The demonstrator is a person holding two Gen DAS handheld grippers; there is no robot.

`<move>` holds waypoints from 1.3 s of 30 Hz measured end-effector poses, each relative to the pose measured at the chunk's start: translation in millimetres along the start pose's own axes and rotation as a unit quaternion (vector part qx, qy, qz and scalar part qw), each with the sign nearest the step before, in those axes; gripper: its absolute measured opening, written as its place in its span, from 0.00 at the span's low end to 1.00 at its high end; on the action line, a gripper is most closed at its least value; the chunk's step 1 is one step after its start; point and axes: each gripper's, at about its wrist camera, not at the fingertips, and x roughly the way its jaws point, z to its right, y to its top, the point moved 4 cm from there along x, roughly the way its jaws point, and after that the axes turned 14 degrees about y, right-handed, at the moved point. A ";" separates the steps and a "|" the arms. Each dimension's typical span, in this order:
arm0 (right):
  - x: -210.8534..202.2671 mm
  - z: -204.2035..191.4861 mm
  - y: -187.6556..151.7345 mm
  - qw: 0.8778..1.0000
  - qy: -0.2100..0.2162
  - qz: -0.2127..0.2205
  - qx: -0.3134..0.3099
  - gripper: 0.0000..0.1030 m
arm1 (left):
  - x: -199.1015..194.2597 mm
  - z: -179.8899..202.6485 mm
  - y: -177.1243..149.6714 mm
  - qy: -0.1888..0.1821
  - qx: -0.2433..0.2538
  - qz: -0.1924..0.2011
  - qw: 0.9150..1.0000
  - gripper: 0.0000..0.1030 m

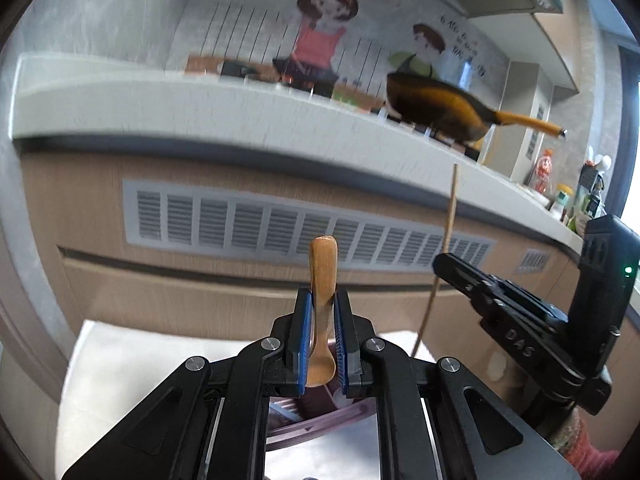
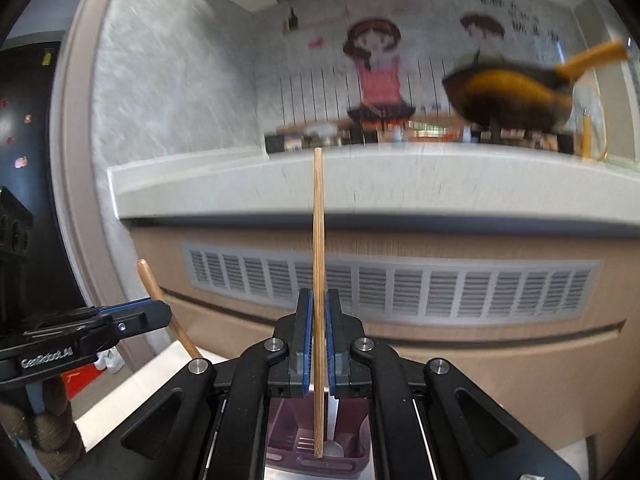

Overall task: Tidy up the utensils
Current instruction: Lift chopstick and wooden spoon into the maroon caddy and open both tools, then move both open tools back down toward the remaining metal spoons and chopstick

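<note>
My left gripper (image 1: 322, 320) is clamped on a small smooth wooden spoon (image 1: 322, 280), handle upright, bowl down between the ribbed blue pads. My right gripper (image 2: 318, 332) is clamped on a thin round wooden chopstick (image 2: 318, 240), held vertical. Below both sits a mauve plastic utensil basket (image 2: 308, 446) on a pale tabletop (image 1: 120, 360). Ahead, open space separates me from the white counter edge (image 2: 360, 196).

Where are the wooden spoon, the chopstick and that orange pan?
wooden spoon (image 1: 322, 280): left wrist view, on its handle above the blue pads.
chopstick (image 2: 318, 220): right wrist view, on the upright shaft above the pads.
orange pan (image 1: 436, 110): left wrist view, on the bowl's outer side.
</note>
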 end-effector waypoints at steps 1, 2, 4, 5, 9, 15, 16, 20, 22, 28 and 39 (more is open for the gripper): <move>9.9 4.5 -6.7 1.000 -0.005 -0.006 0.002 0.05 | 6.0 -0.9 -3.0 -0.001 0.000 -0.005 1.000 0.11; 15.4 6.6 -10.8 1.000 -0.009 -0.010 0.002 0.05 | 11.9 -1.4 -6.7 -0.002 0.000 -0.010 1.000 0.11; 27.1 13.4 -21.7 1.000 -0.011 -0.023 0.010 0.05 | 24.6 -2.1 -15.7 -0.004 0.001 -0.024 1.000 0.11; 31.4 16.8 -27.8 0.999 -0.010 -0.030 0.016 0.05 | 29.1 -2.2 -19.6 -0.004 0.002 -0.029 1.000 0.11; 45.1 26.2 -51.9 0.997 0.000 -0.073 0.038 0.07 | 46.1 0.4 -39.3 -0.017 0.005 -0.062 0.998 0.13; 28.9 29.9 -82.8 0.991 -0.007 -0.115 0.068 0.11 | 27.3 1.2 -51.9 -0.013 0.025 -0.051 0.998 0.48; 19.9 26.8 -84.7 0.991 -0.011 -0.113 0.066 0.17 | 17.9 -1.0 -52.4 -0.009 0.023 -0.045 0.999 0.49; -19.5 9.1 -90.1 0.994 -0.036 -0.095 0.043 0.44 | -16.6 -19.7 -61.1 0.027 0.009 -0.025 0.999 0.54; -36.2 -3.9 -94.8 0.995 -0.050 -0.083 0.026 0.57 | -33.1 -33.8 -73.1 0.061 0.004 -0.017 0.998 0.57; -59.4 -38.7 -132.5 0.993 -0.027 -0.118 0.017 0.60 | -56.2 -66.2 -129.3 0.123 0.005 -0.059 0.991 0.58; -16.7 -76.9 -218.3 0.956 0.009 -0.292 0.030 0.54 | -72.2 -121.7 -169.5 0.169 -0.050 -0.107 0.979 0.58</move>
